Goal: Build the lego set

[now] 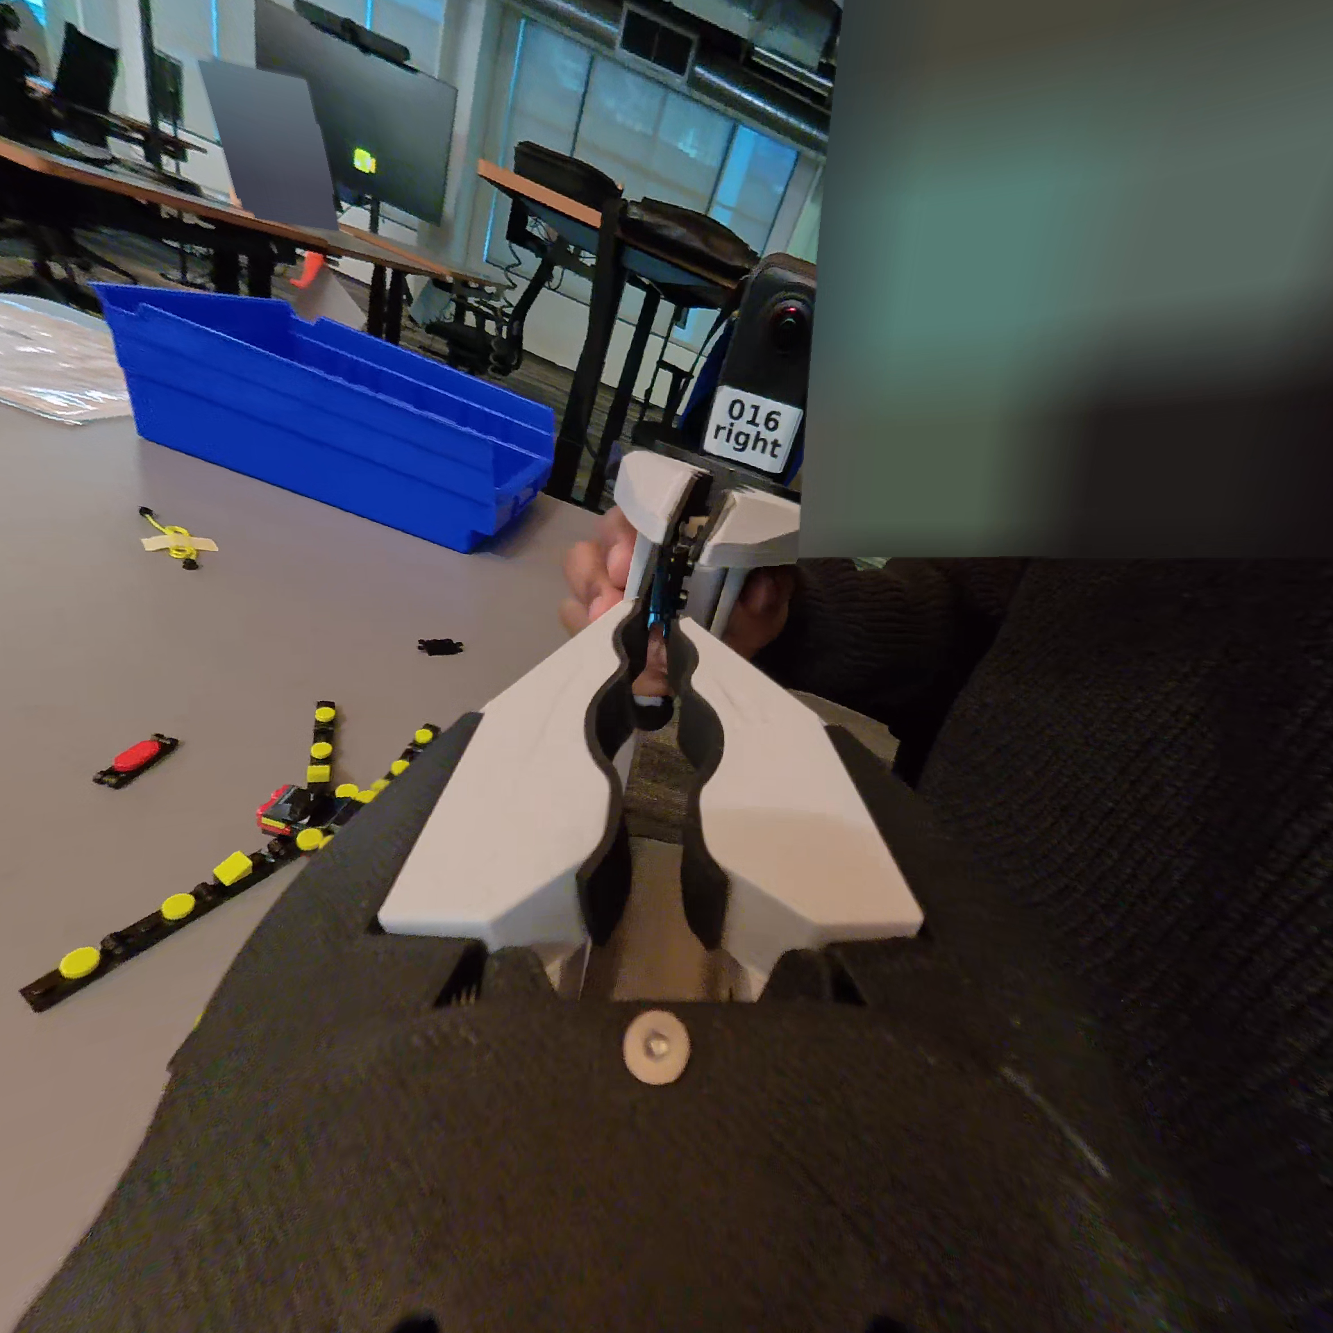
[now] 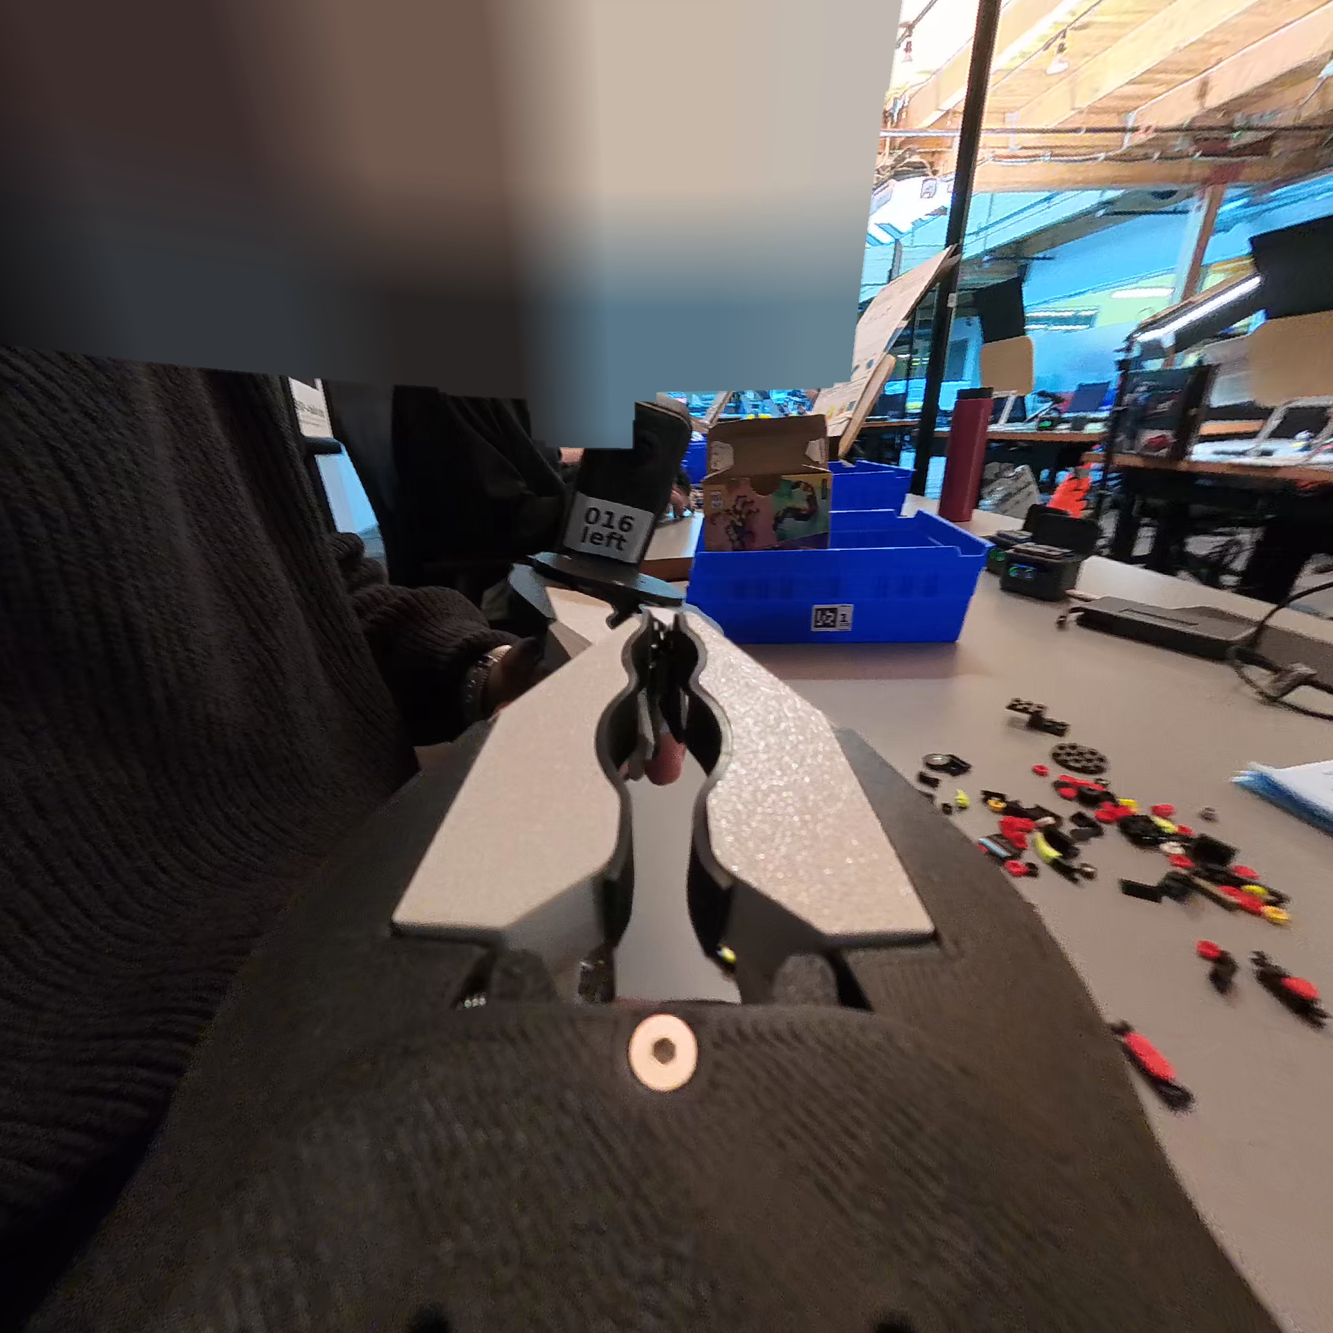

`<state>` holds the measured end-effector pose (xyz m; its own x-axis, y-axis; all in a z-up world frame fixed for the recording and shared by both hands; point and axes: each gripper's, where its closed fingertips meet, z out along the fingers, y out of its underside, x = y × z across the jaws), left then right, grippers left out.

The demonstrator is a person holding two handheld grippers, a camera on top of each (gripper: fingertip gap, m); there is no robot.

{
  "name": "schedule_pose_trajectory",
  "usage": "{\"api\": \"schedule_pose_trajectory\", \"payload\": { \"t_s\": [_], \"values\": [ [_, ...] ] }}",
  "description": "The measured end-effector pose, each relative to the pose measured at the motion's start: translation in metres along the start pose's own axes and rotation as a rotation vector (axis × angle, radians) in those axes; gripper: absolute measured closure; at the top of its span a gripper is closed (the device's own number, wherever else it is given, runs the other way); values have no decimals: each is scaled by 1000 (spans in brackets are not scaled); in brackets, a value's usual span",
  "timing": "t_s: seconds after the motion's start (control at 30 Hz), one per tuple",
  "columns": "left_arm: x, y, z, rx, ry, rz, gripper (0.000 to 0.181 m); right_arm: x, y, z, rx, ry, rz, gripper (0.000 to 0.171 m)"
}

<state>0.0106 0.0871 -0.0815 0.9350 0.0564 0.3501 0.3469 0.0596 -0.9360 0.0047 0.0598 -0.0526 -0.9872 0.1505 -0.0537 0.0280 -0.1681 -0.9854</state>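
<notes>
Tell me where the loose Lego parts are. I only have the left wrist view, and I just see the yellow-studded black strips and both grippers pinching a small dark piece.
Observer: A scattered pile of red, black and yellow pieces lies on the table, to the right of the right gripper.
Operator: Any round parts there?
Observer: Yes, a black round plate with holes sits at the pile's far edge.
Operator: Where is the set's box?
Observer: An opened cardboard box seems to stand in a blue bin beyond the gripper tips.
</notes>
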Motion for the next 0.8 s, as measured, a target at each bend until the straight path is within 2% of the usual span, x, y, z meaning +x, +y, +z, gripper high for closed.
{"api": "schedule_pose_trajectory", "payload": {
  "t_s": [0.37, 0.6, 0.8],
  "values": [
    [2, 1, -3, 20, 36, -9, 176, 5, 0, -1, 100, -99, 301, 169],
    [2, 6, -3, -20, 19, 62, 180, -1, 2, 0, 79, -132, 311, 169],
    [0, 8, -4, -40, 16, 70, 181, -4, 4, 2, 44, -110, 232, 169]
  ]
}}
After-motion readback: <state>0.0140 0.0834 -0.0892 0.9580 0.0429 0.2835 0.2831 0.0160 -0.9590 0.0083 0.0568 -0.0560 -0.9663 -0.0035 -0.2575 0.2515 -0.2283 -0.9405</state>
